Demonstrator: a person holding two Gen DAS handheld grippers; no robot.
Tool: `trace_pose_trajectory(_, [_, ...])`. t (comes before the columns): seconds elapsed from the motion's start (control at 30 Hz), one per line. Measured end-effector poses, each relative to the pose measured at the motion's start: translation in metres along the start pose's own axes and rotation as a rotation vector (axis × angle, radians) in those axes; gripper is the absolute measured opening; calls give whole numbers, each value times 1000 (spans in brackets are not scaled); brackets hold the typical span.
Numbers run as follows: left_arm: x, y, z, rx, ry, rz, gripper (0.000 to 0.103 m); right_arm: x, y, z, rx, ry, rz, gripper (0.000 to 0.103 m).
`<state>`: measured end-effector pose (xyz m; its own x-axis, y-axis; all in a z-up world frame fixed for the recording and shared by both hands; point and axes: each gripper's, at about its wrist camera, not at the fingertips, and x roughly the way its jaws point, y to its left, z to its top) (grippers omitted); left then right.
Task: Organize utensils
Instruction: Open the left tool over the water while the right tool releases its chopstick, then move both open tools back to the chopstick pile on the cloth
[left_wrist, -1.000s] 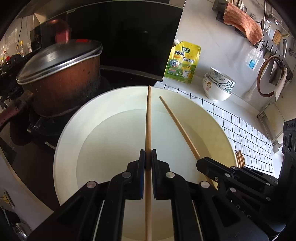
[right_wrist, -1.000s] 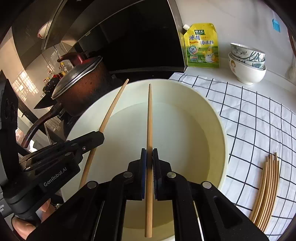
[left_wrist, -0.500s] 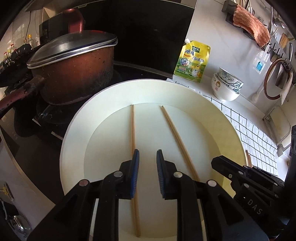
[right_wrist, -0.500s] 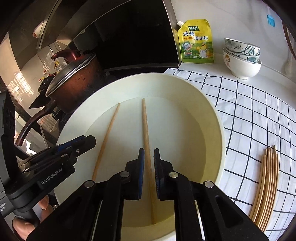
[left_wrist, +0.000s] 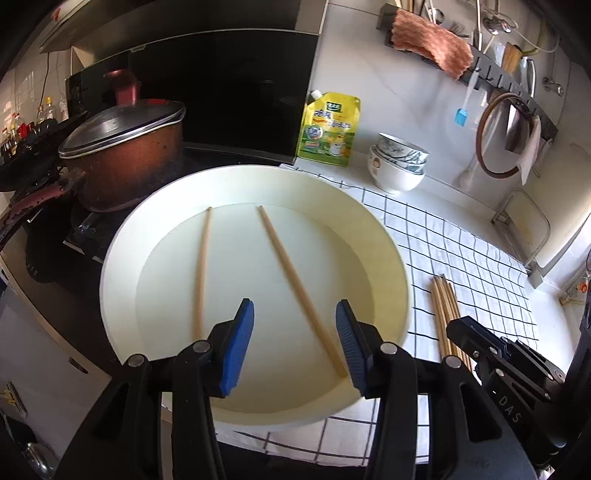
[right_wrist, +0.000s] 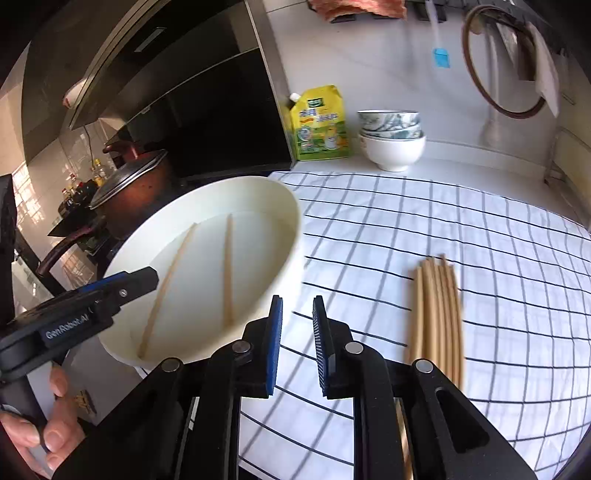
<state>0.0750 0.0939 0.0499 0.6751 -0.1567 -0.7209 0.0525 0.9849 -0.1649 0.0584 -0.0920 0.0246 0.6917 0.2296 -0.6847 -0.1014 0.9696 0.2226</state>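
Note:
Two wooden chopsticks lie apart in a large cream basin (left_wrist: 384, 258): one on the left (left_wrist: 201, 269), one on the right (left_wrist: 299, 288). Both show in the right wrist view too, the left one (right_wrist: 166, 284) and the right one (right_wrist: 228, 269) in the basin (right_wrist: 284, 254). My left gripper (left_wrist: 293, 325) is open and empty above the basin's near side. My right gripper (right_wrist: 297, 317) is open and empty, over the checked cloth (right_wrist: 480, 236) just right of the basin. A bundle of several chopsticks (right_wrist: 437, 310) lies on the cloth, also in the left wrist view (left_wrist: 445, 302).
A lidded brown pot (left_wrist: 125, 155) stands on the dark stove left of the basin. A yellow seasoning pouch (left_wrist: 330, 129) and stacked bowls (left_wrist: 399, 166) stand at the back wall. A rack with a cloth and tools (left_wrist: 432, 40) hangs above.
Both grippers let go of their chopsticks, which now lie in the basin. Both grippers opened and pulled back. The right gripper swung right, over the cloth toward the bundle.

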Motion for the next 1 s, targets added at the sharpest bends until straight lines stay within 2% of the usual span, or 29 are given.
trace_pose_trajectory(0.13, [-9, -32, -12, 43, -12, -40, 55, -25, -32, -16, 38, -16, -61, 21])
trace_pose_trajectory(0.23, [-14, -58, -24, 85, -10, -67, 56, -39, -53, -28, 56, -27, -112, 25])
trace_pose_trajectory(0.3, [-16, -74, -31, 114, -3, -85, 57, -44, -65, -35, 75, -27, -133, 25])
trace_pose_trajectory(0.4, [-18, -94, -42, 147, -4, -112, 65, -47, -82, -48, 97, -23, -164, 27])
trace_pose_trajectory(0.53, [-13, -111, -53, 169, 19, -124, 66, -47, -95, -59, 109, -3, -178, 27])
trace_pose_trajectory(0.67, [-1, -123, -69, 185, 56, -118, 66, -45, -102, -65, 105, 4, -195, 32])
trace_pose_trajectory(0.83, [20, -125, -84, 156, 129, -109, 69, -39, -112, -70, 100, 23, -201, 33])
trace_pose_trajectory(1.0, [30, -120, -91, 125, 137, -72, 74, -29, -116, -73, 89, 53, -200, 34])
